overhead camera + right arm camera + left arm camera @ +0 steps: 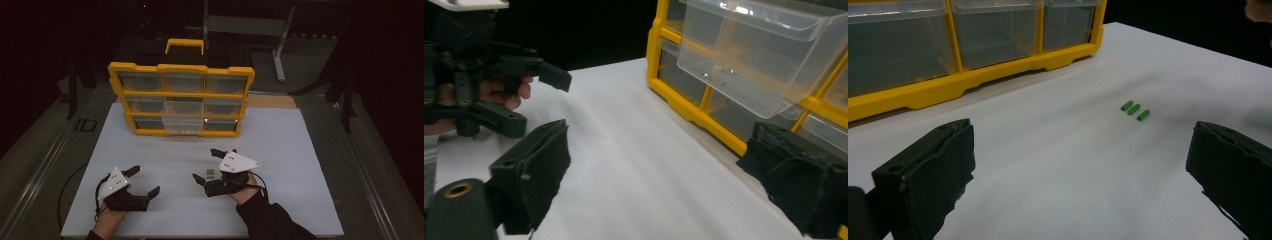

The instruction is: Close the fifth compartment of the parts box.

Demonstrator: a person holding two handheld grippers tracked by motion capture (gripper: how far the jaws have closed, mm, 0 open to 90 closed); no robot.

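Two grippers: left gripper and right gripper, one in each hand, low over the front of the board
Left claw: jaws wide apart, holding nothing
Right claw: jaws wide apart, holding nothing
Green pieces: three small green pieces side by side in a short row, lying on the board between the right gripper's jaws in the high view, well ahead of the left gripper's jaws
Drawers: nine clear drawers in a yellow cabinet, three rows of three; the middle drawer of the bottom row is pulled out
Handle: one yellow handle on top of the cabinet
Surface: one white board on a grey table
Room: dark, with a metal stand behind the cabinet
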